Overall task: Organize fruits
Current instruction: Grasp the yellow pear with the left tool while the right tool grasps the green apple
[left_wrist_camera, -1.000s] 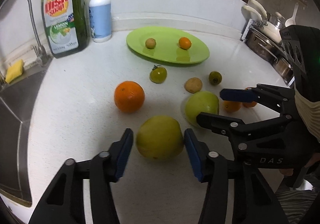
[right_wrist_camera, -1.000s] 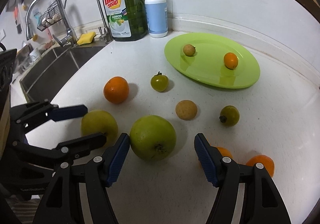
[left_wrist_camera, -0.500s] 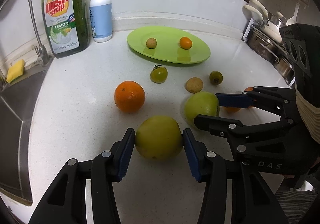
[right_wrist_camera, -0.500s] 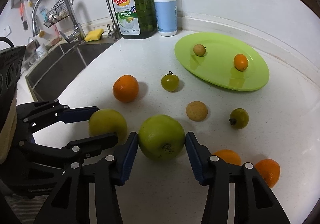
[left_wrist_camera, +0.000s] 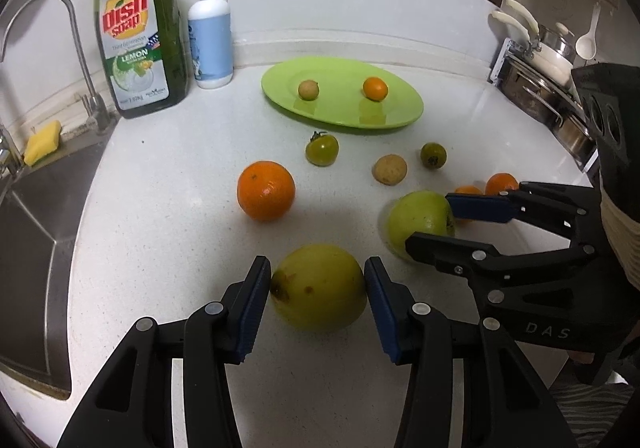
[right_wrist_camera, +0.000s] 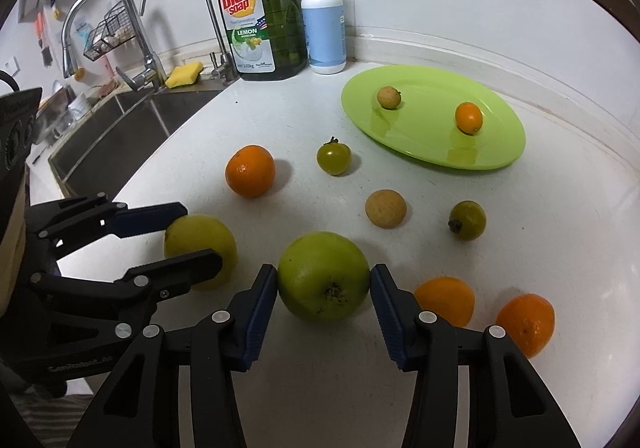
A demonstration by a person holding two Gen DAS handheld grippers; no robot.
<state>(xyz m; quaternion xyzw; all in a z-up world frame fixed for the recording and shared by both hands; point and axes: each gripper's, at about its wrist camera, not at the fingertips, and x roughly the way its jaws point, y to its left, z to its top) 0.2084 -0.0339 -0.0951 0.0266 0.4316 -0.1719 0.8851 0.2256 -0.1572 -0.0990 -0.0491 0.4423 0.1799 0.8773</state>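
Observation:
My left gripper [left_wrist_camera: 316,265] is shut on a yellow-green apple [left_wrist_camera: 319,288] that rests on the white counter, with a blue pad pressing each side. Beside it, my right gripper [right_wrist_camera: 324,270] is shut on a green apple [right_wrist_camera: 323,275], also on the counter. Farther back lies a lime-green plate [left_wrist_camera: 344,116] with a small tan fruit [left_wrist_camera: 308,90] and a small orange [left_wrist_camera: 375,88] on it. Loose between the plate and the grippers are an orange [left_wrist_camera: 266,190], a green tomato [left_wrist_camera: 322,149], a tan round fruit [left_wrist_camera: 390,169] and a small green fruit [left_wrist_camera: 433,155]. Two small oranges [right_wrist_camera: 444,300] sit by my right gripper's right finger.
A green dish-soap bottle [left_wrist_camera: 140,40] and a white pump bottle [left_wrist_camera: 211,36] stand against the back wall. The sink [left_wrist_camera: 28,248] with its tap and a yellow sponge [left_wrist_camera: 42,142] borders the counter on the left. Pots [left_wrist_camera: 548,88] stand at the far right.
The right gripper's jaws have come together onto the green apple, which they stood wide around a second ago. The left gripper has kept its hold on the yellow-green apple.

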